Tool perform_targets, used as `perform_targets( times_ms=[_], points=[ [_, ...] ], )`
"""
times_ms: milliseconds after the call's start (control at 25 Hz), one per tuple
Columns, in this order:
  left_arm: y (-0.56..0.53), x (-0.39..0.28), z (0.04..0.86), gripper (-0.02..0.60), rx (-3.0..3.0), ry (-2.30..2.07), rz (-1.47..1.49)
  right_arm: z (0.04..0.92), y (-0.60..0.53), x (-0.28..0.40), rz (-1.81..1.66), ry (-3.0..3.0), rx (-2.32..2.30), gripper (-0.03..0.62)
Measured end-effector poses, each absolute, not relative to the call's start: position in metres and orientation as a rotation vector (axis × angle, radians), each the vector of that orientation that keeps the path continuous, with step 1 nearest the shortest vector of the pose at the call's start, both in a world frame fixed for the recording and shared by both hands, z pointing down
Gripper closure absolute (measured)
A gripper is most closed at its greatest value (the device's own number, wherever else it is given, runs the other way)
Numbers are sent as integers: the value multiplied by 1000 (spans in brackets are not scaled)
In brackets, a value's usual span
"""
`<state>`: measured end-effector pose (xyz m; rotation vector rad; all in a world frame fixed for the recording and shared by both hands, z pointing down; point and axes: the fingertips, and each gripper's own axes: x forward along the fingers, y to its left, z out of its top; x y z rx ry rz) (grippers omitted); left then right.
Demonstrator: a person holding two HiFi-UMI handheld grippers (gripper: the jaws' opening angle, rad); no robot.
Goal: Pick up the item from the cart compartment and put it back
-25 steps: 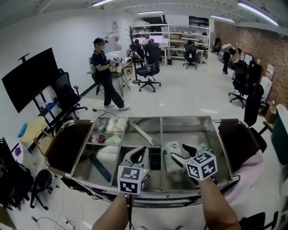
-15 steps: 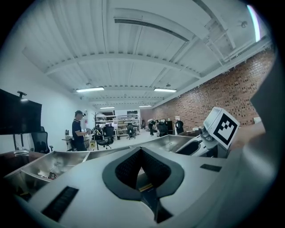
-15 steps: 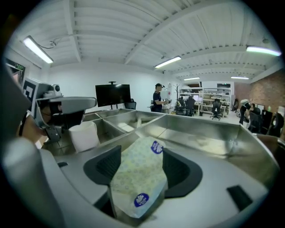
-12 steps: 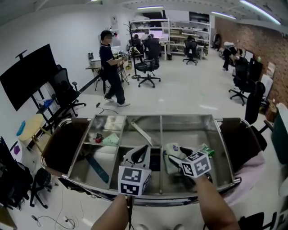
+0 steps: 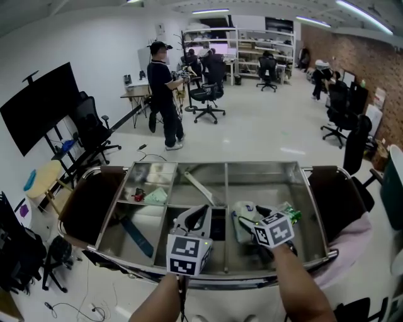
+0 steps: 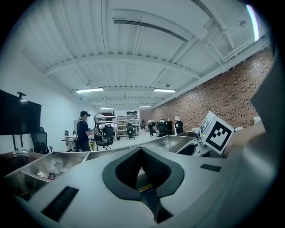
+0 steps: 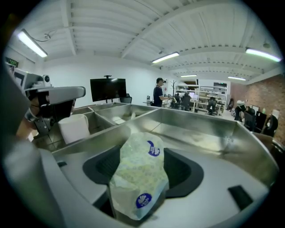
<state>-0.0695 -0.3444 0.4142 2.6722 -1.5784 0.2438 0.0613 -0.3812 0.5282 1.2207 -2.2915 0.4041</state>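
Our right gripper's (image 5: 250,216) jaws are opening around the packet (image 7: 140,173), which lies lengthwise along them; our left gripper's (image 5: 200,211) jaws are closed.

The scene is an open-plan lab or workshop office. Far beyond the left gripper (image 5: 196,215), metal shelving (image 5: 252,53) loaded with equipment is seen, and wheeled office chairs (image 5: 206,104) and desks (image 5: 135,94) are spread over a pale floor (image 5: 264,135). A large black screen (image 5: 39,107) on a stand is placed off to that gripper's left, and a brick wall (image 5: 343,53) runs well off to its right. Strip lights (image 5: 211,11) are fixed to a bare white ceiling (image 6: 133,44), and a person (image 5: 165,94) is seen standing at one desk.
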Motion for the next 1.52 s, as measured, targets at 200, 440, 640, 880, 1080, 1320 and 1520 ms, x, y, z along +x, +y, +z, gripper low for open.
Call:
perform_targets(
  times_ms=[200,440,640,880,1080,1320,1520],
  points=[
    [-343,-66,416,581,2678,-1565,237,545,-379,58,510,-2254,1174,258],
    [-339,-65,411,581,2688,-1558,219,560,-366,46,484,-2193,1040,350],
    [-334,-67,413,582,2678,-1556,216,556,-362,46,410,-2184,1008,545],
    [-325,-71,409,581,2683,-1570,209,540,-364,54,420,-2242,1086,560],
    [-317,-73,400,581,2693,-1580,200,509,-369,66,414,-2315,1196,562],
    [-299,-71,381,581,2716,-1598,189,463,-355,70,346,-2390,1251,562],
    [-279,-66,372,581,2747,-1607,189,413,-321,66,215,-2476,1265,562]
  ],
)
